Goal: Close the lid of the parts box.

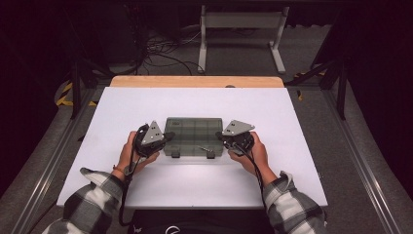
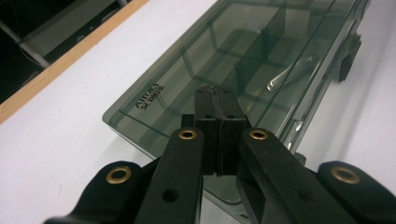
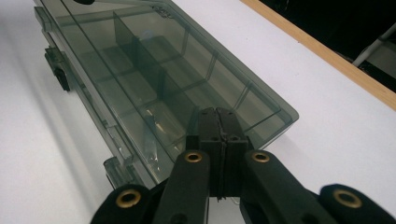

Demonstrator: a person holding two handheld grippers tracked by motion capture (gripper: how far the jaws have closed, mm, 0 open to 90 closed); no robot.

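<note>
A smoky transparent compartment box (image 1: 194, 135) lies with its lid closed in the middle of the white table (image 1: 122, 107), its two latches facing the person. My left gripper (image 1: 168, 138) is at the box's left end, jaws shut with nothing between them. In the left gripper view the closed fingertips (image 2: 218, 103) hover over the lid (image 2: 243, 56) near its corner. My right gripper (image 1: 223, 139) is at the box's right end, also shut and empty. The right gripper view shows its tips (image 3: 218, 122) over the box (image 3: 154, 70). A thin metal piece (image 2: 292, 72) lies inside one compartment.
A wooden strip (image 1: 195, 81) runs along the table's far edge. Beyond it stand a white frame (image 1: 241, 29) and loose cables (image 1: 160, 48) on the floor. Metal rails flank the table on both sides.
</note>
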